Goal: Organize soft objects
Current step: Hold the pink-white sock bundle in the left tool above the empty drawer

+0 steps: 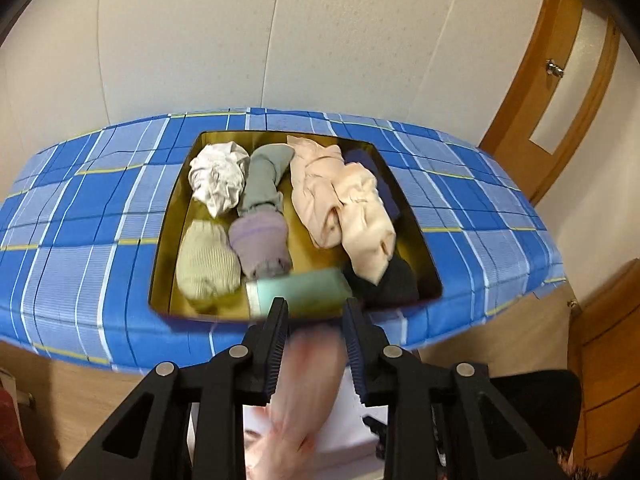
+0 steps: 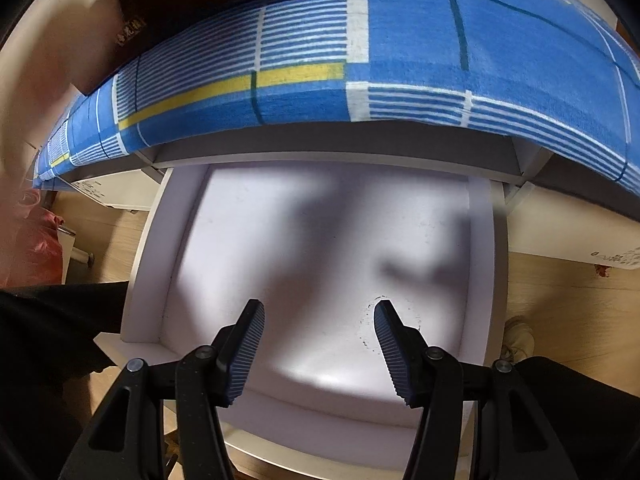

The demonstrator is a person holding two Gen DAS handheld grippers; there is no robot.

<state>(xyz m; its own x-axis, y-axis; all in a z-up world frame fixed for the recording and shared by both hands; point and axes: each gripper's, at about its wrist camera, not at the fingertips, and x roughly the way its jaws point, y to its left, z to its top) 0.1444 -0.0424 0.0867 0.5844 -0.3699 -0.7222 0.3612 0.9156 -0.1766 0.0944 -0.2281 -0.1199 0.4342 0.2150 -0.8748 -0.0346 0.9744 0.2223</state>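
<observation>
Nearest the lens, the left gripper (image 1: 314,320) pinches a pale pink cloth (image 1: 308,384), blurred and probably a sock, which hangs lengthwise down toward the near edge. The gold-lined box (image 1: 172,216) of rolled soft things lies just beyond, on the blue checked table (image 1: 80,208). The right gripper (image 2: 320,312) hangs spread and empty over an open white drawer (image 2: 320,240).
</observation>
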